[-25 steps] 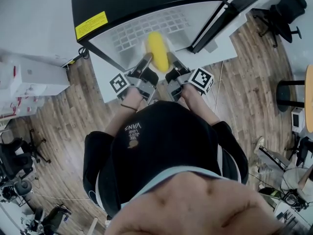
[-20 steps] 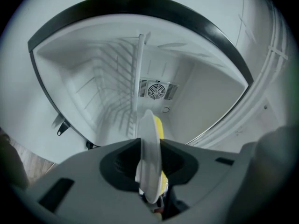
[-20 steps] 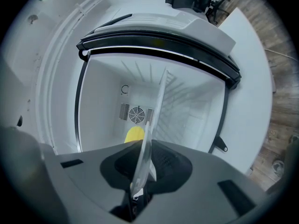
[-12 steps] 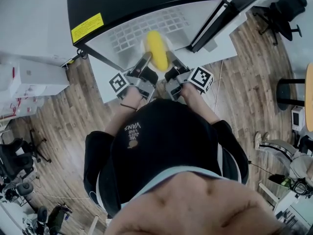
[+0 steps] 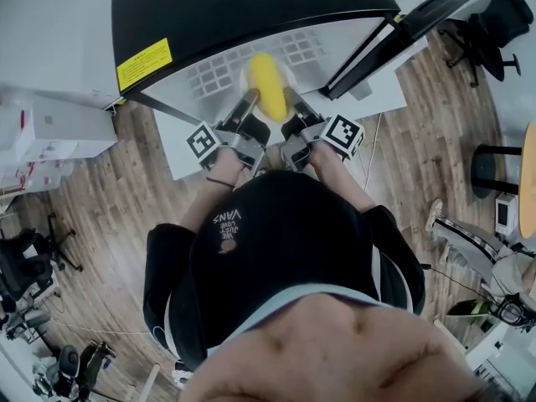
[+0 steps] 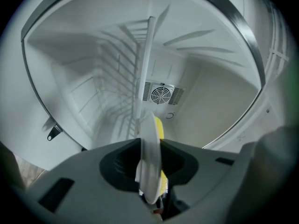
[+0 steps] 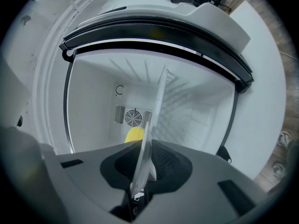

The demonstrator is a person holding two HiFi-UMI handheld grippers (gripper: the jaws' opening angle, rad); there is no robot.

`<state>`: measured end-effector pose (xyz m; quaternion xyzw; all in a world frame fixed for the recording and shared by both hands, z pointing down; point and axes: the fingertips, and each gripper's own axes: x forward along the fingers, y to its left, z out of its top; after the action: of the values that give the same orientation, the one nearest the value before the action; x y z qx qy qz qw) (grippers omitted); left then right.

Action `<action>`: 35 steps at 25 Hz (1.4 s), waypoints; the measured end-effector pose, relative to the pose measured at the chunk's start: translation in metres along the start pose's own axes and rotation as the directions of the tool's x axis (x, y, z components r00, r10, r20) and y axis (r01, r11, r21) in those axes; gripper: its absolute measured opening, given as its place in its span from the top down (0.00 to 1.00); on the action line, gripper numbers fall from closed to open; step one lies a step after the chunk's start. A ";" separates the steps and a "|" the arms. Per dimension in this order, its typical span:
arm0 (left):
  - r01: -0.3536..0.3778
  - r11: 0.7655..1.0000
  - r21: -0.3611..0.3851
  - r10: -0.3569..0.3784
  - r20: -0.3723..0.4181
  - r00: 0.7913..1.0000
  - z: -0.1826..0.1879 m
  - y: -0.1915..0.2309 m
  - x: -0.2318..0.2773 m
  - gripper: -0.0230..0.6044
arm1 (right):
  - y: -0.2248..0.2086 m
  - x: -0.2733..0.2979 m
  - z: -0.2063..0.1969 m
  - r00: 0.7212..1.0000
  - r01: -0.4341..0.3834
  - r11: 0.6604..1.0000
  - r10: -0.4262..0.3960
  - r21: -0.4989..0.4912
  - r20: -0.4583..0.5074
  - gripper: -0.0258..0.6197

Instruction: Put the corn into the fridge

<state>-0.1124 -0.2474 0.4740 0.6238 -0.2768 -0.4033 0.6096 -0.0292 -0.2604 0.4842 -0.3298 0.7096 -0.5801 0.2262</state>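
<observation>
A yellow corn cob (image 5: pixel 268 86) lies on a white plate (image 5: pixel 249 80) held level at the mouth of the open fridge (image 5: pixel 251 15). My left gripper (image 5: pixel 249 107) is shut on the plate's left rim, and my right gripper (image 5: pixel 293 110) is shut on its right rim. In the left gripper view the plate (image 6: pixel 150 167) stands edge-on between the jaws of the left gripper (image 6: pixel 150 174), with the corn (image 6: pixel 160 127) just right of it. In the right gripper view the plate (image 7: pixel 142 164) stands the same way in the right gripper (image 7: pixel 140 174), with the corn (image 7: pixel 134 134) peeking out to its left.
The fridge door (image 5: pixel 402 32) stands open at the right. Inside are a wire shelf (image 5: pixel 226 65) and a round fan grille (image 6: pixel 161 93) on the back wall. White boxes (image 5: pixel 50 132) sit at the left, with office chairs (image 5: pixel 494 11) and a stool (image 5: pixel 494 166) on the wooden floor.
</observation>
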 end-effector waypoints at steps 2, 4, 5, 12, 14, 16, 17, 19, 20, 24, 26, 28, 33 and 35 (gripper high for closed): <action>-0.001 1.000 0.001 0.001 0.008 1.000 0.003 0.001 0.003 0.80 | -0.003 0.004 0.004 1.000 0.012 1.000 -0.012 -0.010 -0.008 0.90; 0.000 1.000 0.002 0.000 0.020 1.000 0.007 0.002 0.007 0.80 | -0.003 0.009 0.007 1.000 0.007 1.000 -0.007 -0.008 -0.017 0.90; 0.001 1.000 0.001 -0.001 0.027 1.000 0.008 0.003 0.009 0.80 | -0.002 0.011 0.008 1.000 -0.003 1.000 0.003 -0.002 -0.021 0.90; 0.005 1.000 -0.004 -0.005 0.076 0.997 0.014 0.005 0.013 0.80 | -0.006 0.019 0.013 0.999 -0.003 1.000 0.001 -0.024 -0.052 0.90; 0.006 1.000 -0.003 -0.006 0.089 0.996 0.015 0.005 0.014 0.80 | -0.006 0.022 0.015 0.998 -0.007 1.000 0.005 -0.024 -0.059 0.90; 0.007 1.000 -0.005 -0.006 0.104 0.995 0.017 0.005 0.016 0.80 | -0.005 0.024 0.017 0.998 -0.014 1.000 0.013 -0.027 -0.067 0.90; 0.007 1.000 -0.007 -0.006 0.111 0.994 0.017 0.005 0.016 0.80 | -0.005 0.025 0.018 0.997 -0.018 0.999 0.016 -0.028 -0.070 0.90; 0.006 1.000 -0.012 -0.004 0.125 0.992 0.017 0.006 0.016 0.80 | -0.005 0.026 0.019 0.997 -0.022 0.999 0.019 -0.033 -0.076 0.90; 0.006 1.000 -0.013 -0.004 0.132 0.991 0.018 0.006 0.017 0.80 | -0.005 0.027 0.019 0.997 -0.023 0.999 0.020 -0.037 -0.080 0.90; 0.005 1.000 -0.013 -0.002 0.163 0.987 0.022 0.009 0.019 0.80 | -0.004 0.033 0.021 0.994 -0.049 0.998 0.046 -0.035 -0.095 0.88; 0.006 1.000 -0.019 -0.002 0.177 0.984 0.024 0.009 0.020 0.80 | -0.002 0.036 0.022 0.993 -0.061 0.998 0.057 -0.031 -0.101 0.87; 0.006 1.000 -0.020 -0.002 0.189 0.982 0.025 0.009 0.021 0.80 | -0.003 0.038 0.023 0.993 -0.061 0.997 0.057 -0.039 -0.106 0.87; 0.002 1.000 -0.022 0.003 0.216 0.976 0.030 0.011 0.023 0.80 | -0.005 0.043 0.025 0.991 -0.058 0.997 0.052 -0.047 -0.120 0.87; 0.001 1.000 -0.023 0.005 0.224 0.975 0.031 0.011 0.023 0.80 | -0.005 0.044 0.026 0.990 -0.062 0.996 0.054 -0.058 -0.131 0.87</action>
<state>-0.1248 -0.2841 0.4828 0.5669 -0.3396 -0.4736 0.5822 -0.0399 -0.3107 0.4856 -0.2776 0.7497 -0.5712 0.1860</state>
